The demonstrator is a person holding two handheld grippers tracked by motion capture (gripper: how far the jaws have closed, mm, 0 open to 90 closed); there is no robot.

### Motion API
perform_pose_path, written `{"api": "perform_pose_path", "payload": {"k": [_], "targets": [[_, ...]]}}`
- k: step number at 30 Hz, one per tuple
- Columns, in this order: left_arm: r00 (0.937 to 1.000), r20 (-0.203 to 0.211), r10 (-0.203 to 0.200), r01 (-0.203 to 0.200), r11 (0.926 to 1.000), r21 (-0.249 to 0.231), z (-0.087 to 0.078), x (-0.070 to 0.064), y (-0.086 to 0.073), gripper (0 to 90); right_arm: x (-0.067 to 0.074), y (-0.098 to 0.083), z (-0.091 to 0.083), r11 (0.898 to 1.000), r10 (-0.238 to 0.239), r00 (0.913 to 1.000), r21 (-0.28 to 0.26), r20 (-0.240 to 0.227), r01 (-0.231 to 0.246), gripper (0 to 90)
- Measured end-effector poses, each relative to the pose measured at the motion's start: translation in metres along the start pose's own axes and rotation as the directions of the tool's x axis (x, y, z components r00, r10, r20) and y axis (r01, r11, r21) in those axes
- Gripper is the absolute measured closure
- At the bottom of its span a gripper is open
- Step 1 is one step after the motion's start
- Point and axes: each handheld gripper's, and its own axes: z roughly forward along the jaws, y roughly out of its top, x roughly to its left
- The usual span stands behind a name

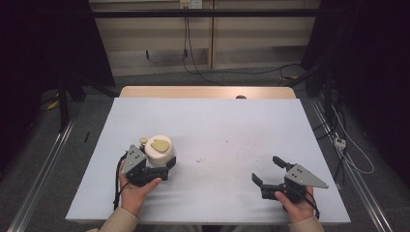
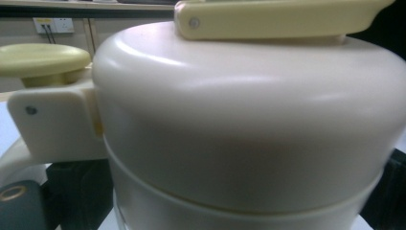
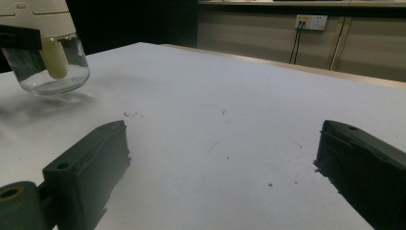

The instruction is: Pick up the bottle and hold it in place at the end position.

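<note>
Looking down from the high view, the left gripper (image 1: 162, 166) sits at the near-left part of the table (image 1: 227, 121), held by the person's left hand (image 1: 138, 188), and its jaws are closed around a cream-coloured dispenser jar (image 1: 159, 151) with a yellowish lid flap on top. The jar stands just in front of that hand, well apart from the right gripper (image 1: 267, 170), which the right hand (image 1: 295, 203) holds at the near-right part of the table. Its two black jaws are spread wide with nothing between them, and the grey three-cornered plate on its top points to the right.

From the left gripper view, the dispenser jar (image 2: 249, 124) is pressed very close, its rounded cream top sitting over a lower rim, with a pale yellow flap across the top and a round yellow knob (image 2: 43, 60) on a side arm at the left. Dark jaw parts show at the bottom corners on either side of the jar.

From the right gripper view, the right gripper (image 3: 222, 163) hovers low over the bare table (image 3: 230, 110), jaws far apart and empty. At the upper left the jar's clear glass base (image 3: 48, 72) shows, with a pale tube inside it.
</note>
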Motion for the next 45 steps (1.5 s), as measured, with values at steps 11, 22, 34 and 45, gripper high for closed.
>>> {"api": "perform_pose_path", "payload": {"k": [11, 22, 34, 45], "targets": [[0.9997, 0.02, 0.011, -0.011, 0.9999, -0.009, 0.012, -0.005, 0.005, 5.2, 0.0, 0.0, 0.0, 1.0, 0.003, 1.0, -0.005, 0.001, -0.003, 3.6], [0.9993, 0.031, 0.019, -0.019, 0.9998, 0.001, 0.025, -0.01, 0.008, 5.3, 0.0, 0.0, 0.0, 1.0, 0.005, 1.0, -0.008, 0.007, -0.005, 3.6], [0.9986, 0.047, 0.023, -0.024, 0.9997, 0.01, 0.038, -0.016, 0.012, 5.3, 0.0, 0.001, 0.001, 1.0, 0.012, 0.9998, -0.009, 0.013, -0.012, 3.6], [0.9986, 0.045, 0.029, -0.03, 0.9995, 0.014, 0.049, -0.02, 0.014, 5.3, -0.001, 0.0, 0.001, 1.0, 0.022, 0.9997, -0.01, 0.014, -0.022, 3.8]]}}
